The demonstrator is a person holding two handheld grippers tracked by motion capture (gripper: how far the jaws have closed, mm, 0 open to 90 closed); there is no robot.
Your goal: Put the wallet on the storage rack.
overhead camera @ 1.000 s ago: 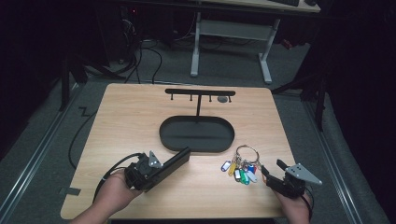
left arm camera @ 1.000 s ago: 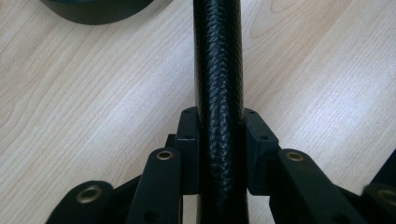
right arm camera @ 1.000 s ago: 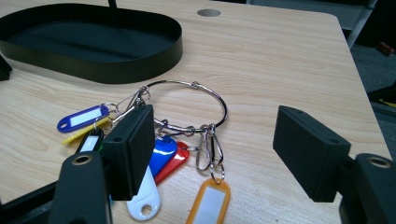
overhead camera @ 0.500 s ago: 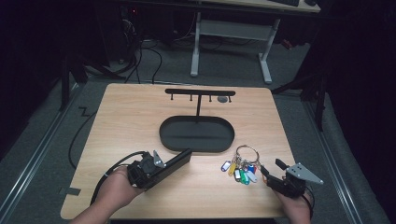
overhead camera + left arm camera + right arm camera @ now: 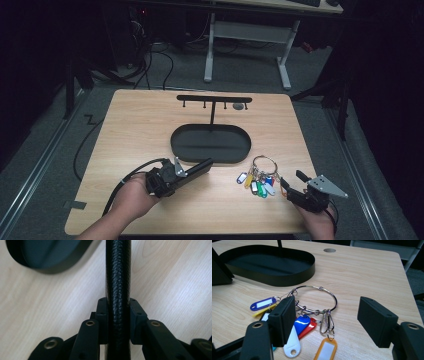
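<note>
While I hold a pair of tongs in each hand at the bench (image 5: 140, 125), this is how things lie:
Left tongs (image 5: 197, 170): my pads are clamped on both sides of a black textured case (image 5: 118, 277); the jaws have just been closing a little further on it
Black case: long and flat, it juts from my left tongs toward the black oval tray (image 5: 180, 150), its far end just beside the tray's near rim, near my edge of the bench
Right tongs (image 5: 329, 317): the jaws stand wide apart, nothing pressed between the pads
Key ring (image 5: 332, 296): lying flat on the bench right in front of my right tongs, just beside the tray's right end, with coloured tags (image 5: 263, 303) fanned toward me, blue, yellow, white, red and orange
Rack (image 5: 214, 99): a black T-shaped bar with small hooks stands up from the tray
</note>
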